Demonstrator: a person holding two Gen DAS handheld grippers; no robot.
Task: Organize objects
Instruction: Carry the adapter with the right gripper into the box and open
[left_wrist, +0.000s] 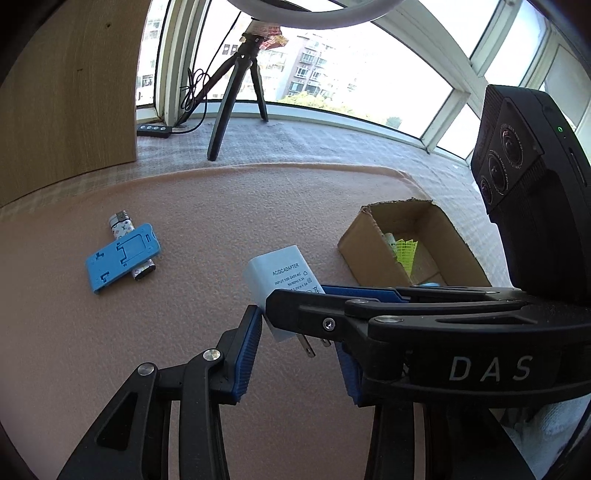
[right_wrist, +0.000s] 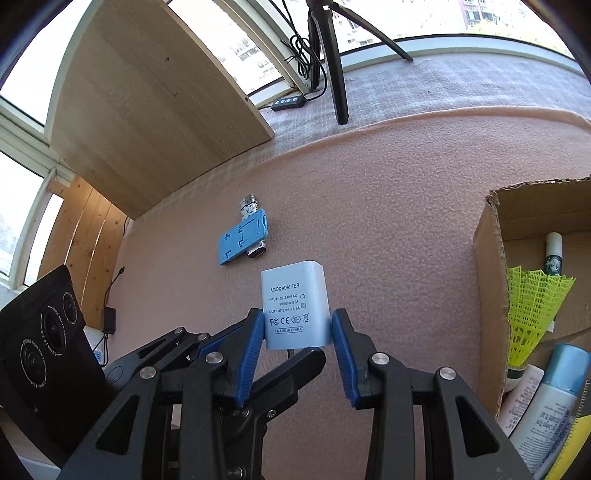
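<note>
Black-armed and blue-padded, the right hand-held gripper (right_wrist: 297, 321) fills the bottom of its own view. It is clenched on the white AC/DC adapter (right_wrist: 295, 308), one pad pressing each long side, printed label facing up.

From the left wrist, the left hand-held gripper (left_wrist: 299, 339) straddles the same adapter at its pronged end. Its near pad (left_wrist: 249, 347) touches the adapter's corner. The right hand-held gripper crosses in front and hides the far pad, so I cannot tell whether the left one is grasping or merely framing it.

Beneath everything lies the pink, fleecy surface (right_wrist: 369, 203), reaching back to a pale quilted strip by the window. A light wooden panel (right_wrist: 147, 110) stands at the far left. A black tripod (left_wrist: 236, 96) stands on the quilted strip, with a small black cable controller (right_wrist: 290, 101) lying beside it.

An open cardboard box (right_wrist: 487, 258) sits to the right of the adapter, near it but apart. Inside are a yellow shuttlecock (right_wrist: 532, 306), a few bottles and tubes (right_wrist: 554, 384), and a small white stick (right_wrist: 553, 254).

Beyond the adapter, on the surface, a blue folding stand (right_wrist: 240, 242) lies flat across a patterned lighter (right_wrist: 247, 206), whose ends poke out on both sides.
</note>
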